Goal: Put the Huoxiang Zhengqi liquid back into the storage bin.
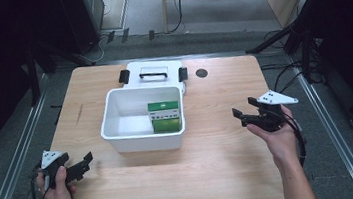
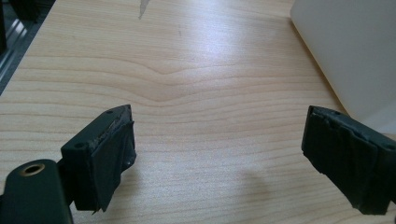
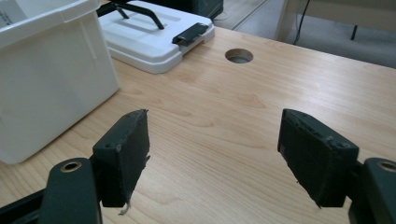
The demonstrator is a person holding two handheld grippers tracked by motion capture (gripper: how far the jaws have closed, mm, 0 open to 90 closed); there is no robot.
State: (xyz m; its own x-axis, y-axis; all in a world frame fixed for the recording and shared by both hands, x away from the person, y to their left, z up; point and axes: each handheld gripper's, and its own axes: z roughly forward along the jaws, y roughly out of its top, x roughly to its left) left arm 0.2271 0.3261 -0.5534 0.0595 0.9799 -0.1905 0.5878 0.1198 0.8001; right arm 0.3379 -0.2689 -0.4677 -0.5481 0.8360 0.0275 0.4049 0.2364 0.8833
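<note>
A white plastic bin (image 1: 140, 133) stands at the middle of the wooden table, with a green carton (image 1: 165, 116) upright inside against its right wall. The bin's white lid (image 1: 154, 74), with a black handle and black clips, lies flat just behind it. My left gripper (image 1: 87, 161) rests low near the table's front left corner, open, with bare wood between its jaws; the bin's wall (image 2: 350, 51) is off to its right. My right gripper (image 1: 243, 109) hovers to the right of the bin, open and holding nothing, with the bin (image 3: 51, 74) and lid (image 3: 149, 37) to its left.
A round cable hole (image 1: 201, 73) sits in the tabletop behind the right side of the lid. A thin dark scratch (image 1: 80, 113) marks the wood left of the bin. Metal rails run along both sides of the table, and cables and stands crowd the floor at the right.
</note>
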